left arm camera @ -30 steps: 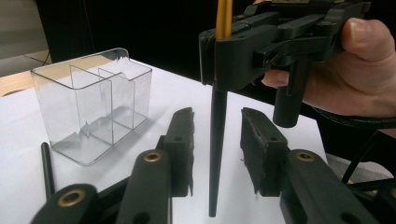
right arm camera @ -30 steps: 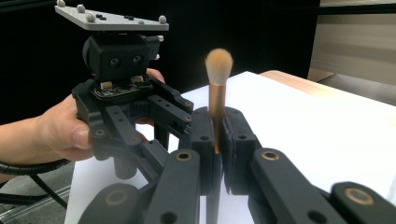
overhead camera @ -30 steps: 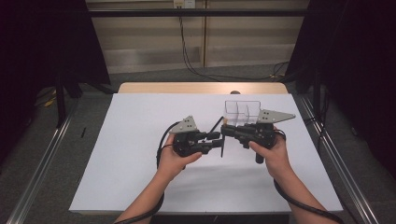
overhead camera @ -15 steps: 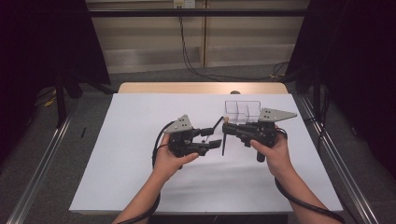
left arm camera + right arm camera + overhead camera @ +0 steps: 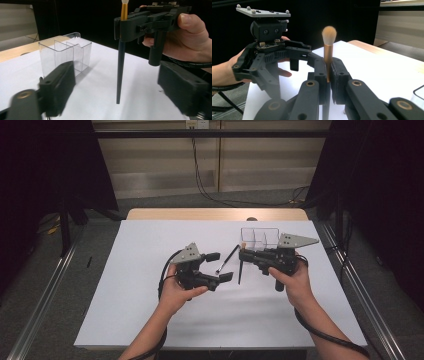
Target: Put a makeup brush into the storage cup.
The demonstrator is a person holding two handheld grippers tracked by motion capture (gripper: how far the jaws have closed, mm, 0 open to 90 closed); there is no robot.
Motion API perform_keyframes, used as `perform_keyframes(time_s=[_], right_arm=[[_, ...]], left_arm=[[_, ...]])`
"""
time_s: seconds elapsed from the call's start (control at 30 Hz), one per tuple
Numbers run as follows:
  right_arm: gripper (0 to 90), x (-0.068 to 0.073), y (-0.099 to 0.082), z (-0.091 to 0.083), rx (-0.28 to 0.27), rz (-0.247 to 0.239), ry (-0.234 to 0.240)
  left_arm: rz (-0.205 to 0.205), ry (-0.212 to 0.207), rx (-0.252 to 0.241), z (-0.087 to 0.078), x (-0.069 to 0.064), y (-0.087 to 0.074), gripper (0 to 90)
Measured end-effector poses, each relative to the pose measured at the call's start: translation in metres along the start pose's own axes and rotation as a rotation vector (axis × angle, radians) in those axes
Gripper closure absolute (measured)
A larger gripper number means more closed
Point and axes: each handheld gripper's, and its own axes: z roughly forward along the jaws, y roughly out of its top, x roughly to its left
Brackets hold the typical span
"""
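My right gripper (image 5: 243, 256) is shut on a makeup brush (image 5: 239, 272) and holds it upright above the white table (image 5: 150, 250). The brush (image 5: 328, 57) has a pale bristle head on top, a gold ferrule between the jaws, and a dark handle (image 5: 120, 62) tapering down to just over the table. My left gripper (image 5: 219, 266) is open a short way to the left of the brush, its jaws wide apart and facing it with nothing between them. In the left gripper view the handle stands between and beyond the two jaws of the left gripper (image 5: 120, 90).
A clear plastic box (image 5: 260, 239) with three compartments stands just behind the right gripper (image 5: 122, 27). A thin dark line (image 5: 228, 259) slants across the table between the grippers; I cannot tell whether it is a second brush or a shadow. Bare white table surrounds both hands.
The left gripper has drawn back to the left, away from the right gripper, and its jaws stand wider apart. The right gripper has stayed put with the brush.
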Motion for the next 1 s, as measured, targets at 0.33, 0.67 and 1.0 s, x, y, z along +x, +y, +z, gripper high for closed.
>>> perform_keyframes(time_s=[0.33, 0.67, 1.0], right_arm=[[84.4, -0.002, 0.003, -0.001, -0.006, -0.002, -0.003], [84.4, -0.006, 0.004, -0.004, -0.013, 0.001, -0.013], [84.4, -0.007, 0.004, -0.007, -0.023, 0.0, -0.016]], left_arm=[[0.026, -0.008, -0.013, -0.009, 0.006, -0.002, 0.0], [0.035, 0.015, -0.033, -0.025, 0.013, -0.003, 0.0], [0.064, 0.041, -0.041, -0.047, 0.018, -0.007, 0.0]])
